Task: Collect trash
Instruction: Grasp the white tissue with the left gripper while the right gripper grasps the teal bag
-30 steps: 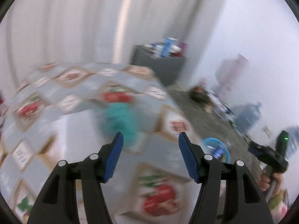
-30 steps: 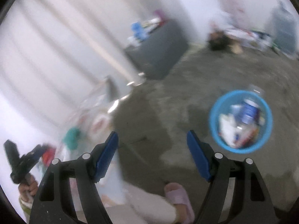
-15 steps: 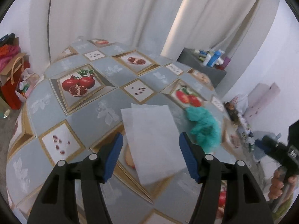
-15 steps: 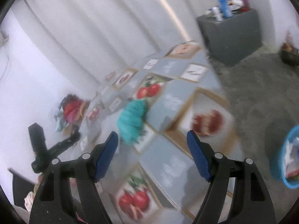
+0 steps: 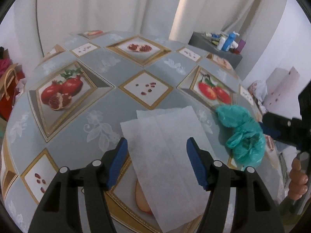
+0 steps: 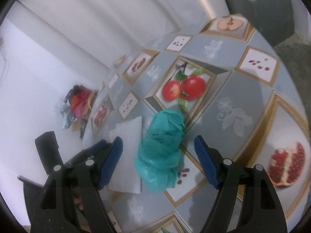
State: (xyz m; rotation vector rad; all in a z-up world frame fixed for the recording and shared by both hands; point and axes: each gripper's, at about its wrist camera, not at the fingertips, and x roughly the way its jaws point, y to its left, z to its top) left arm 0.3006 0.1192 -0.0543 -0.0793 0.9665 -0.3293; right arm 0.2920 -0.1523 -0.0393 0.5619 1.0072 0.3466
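Observation:
A flat white paper napkin [image 5: 167,155] lies on the fruit-patterned tablecloth [image 5: 97,106]. My left gripper [image 5: 157,162] is open and empty, hovering just over the napkin's near part. A crumpled teal plastic bag [image 5: 243,134] lies to the napkin's right. In the right wrist view my right gripper [image 6: 158,164] is open and empty, with the teal bag [image 6: 162,153] between its fingers' line and just ahead. The napkin [image 6: 128,136] shows to the bag's left there, behind the left gripper's body [image 6: 93,155].
White curtains hang behind the table. A grey cabinet [image 5: 215,48] with bottles stands at the back right, also in the right wrist view [image 6: 268,9]. Red bags [image 5: 9,89] sit on the floor left of the table. The right gripper's body [image 5: 287,128] is at the table's right edge.
Both grippers swung from the floor and blue bin toward the table. The left one has closed in over the napkin; the right one has closed in on the teal bag. Both stayed open.

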